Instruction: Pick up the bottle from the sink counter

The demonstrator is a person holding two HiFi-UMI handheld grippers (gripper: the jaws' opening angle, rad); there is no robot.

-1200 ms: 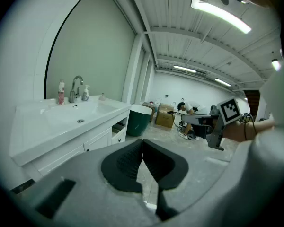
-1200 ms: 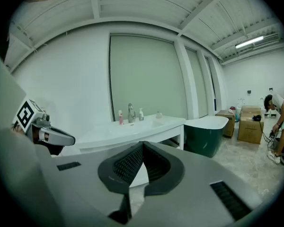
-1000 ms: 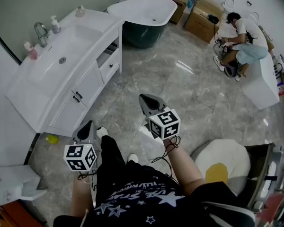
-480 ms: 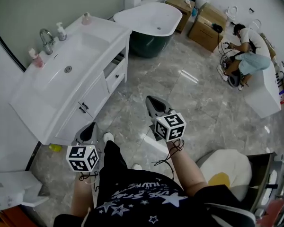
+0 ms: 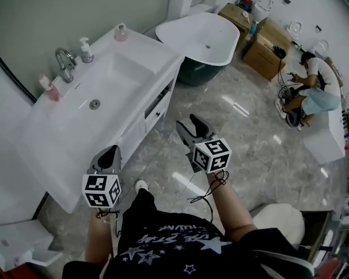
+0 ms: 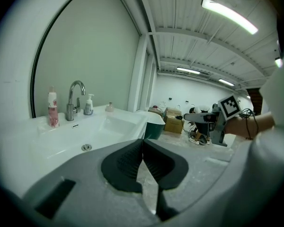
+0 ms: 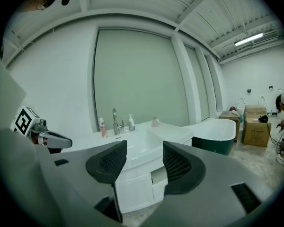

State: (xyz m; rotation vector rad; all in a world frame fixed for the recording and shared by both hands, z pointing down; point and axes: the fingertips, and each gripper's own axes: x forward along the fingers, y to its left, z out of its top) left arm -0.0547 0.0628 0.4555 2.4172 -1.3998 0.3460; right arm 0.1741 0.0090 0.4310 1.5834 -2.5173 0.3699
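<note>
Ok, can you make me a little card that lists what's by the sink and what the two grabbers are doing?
place: white sink counter beside a bathtub
on the counter: pink bottle, faucet, pump bottle, small pink container
left gripper: jaws together, empty
right gripper: jaws opening, nothing between them
bottle picked up: not yet, both grippers are off the counter
</note>
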